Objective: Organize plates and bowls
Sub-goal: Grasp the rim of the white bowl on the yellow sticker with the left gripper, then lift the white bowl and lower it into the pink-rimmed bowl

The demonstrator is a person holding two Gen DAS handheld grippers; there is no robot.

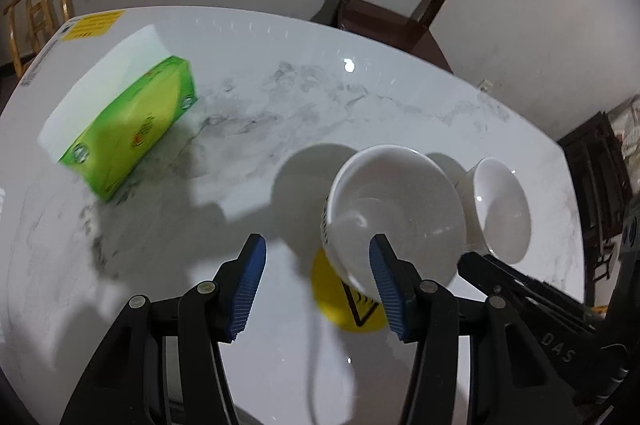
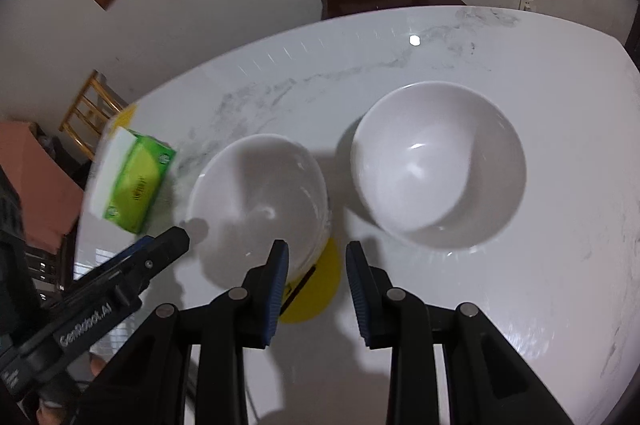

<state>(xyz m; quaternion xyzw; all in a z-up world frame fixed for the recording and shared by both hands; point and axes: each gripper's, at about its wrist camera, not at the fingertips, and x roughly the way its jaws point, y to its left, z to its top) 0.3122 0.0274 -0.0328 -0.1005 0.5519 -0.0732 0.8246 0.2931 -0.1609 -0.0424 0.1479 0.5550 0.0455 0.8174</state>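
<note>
White marble-look table (image 2: 500, 65) with grey veining is carrying everything. Two white bowls are sitting on it side by side, both upright and empty: the left bowl (image 2: 260, 193) and the right bowl (image 2: 438, 161), close together with a narrow strip of table showing between them. A round yellow sticker (image 2: 316, 289) with a black warning mark is lying flat on the surface, partly tucked under the left bowl's near edge. A green tissue box (image 1: 132, 129) is sitting well apart to the left. A yellow label (image 1: 94, 25) is showing at the far left corner.
</note>
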